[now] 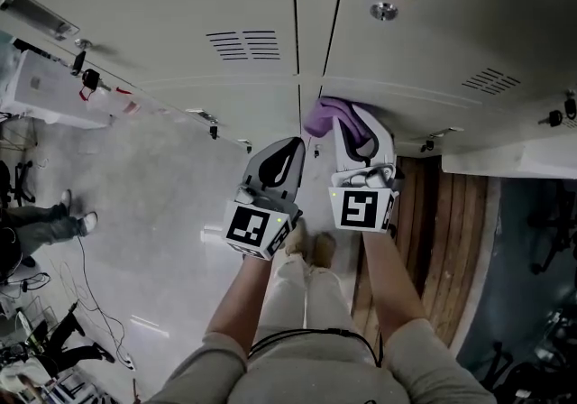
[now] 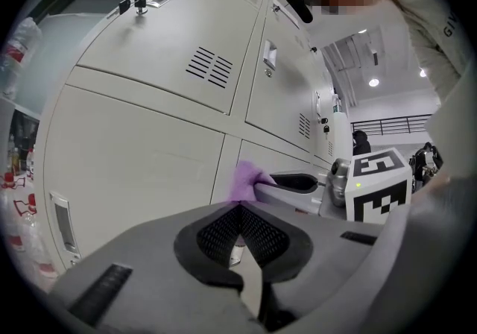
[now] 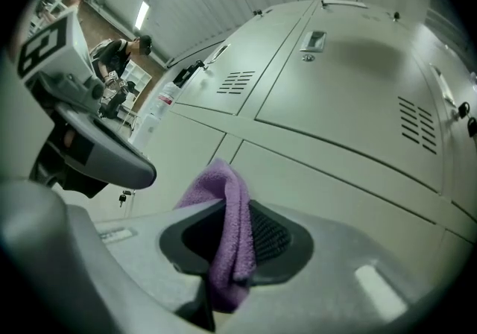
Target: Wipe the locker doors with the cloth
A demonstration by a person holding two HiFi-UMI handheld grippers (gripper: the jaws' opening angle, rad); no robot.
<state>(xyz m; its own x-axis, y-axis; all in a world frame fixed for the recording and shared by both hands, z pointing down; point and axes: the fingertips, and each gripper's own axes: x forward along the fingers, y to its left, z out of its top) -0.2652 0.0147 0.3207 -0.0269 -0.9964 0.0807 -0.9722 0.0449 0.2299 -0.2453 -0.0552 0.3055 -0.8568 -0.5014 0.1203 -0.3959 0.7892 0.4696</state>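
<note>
Jaws of the left gripper (image 2: 238, 209) are together on nothing, just beside the right gripper (image 3: 235, 224). That one's jaws clamp the cloth (image 3: 218, 185), whose bunched end sticks out ahead of them toward the locker doors (image 1: 180, 41), near a seam. Contact is unclear. The right gripper is nearer the doors.

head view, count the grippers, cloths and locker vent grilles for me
grippers: 2 (left gripper, right gripper)
purple cloth: 1
vent grilles: 2 ()
total: 5
</note>
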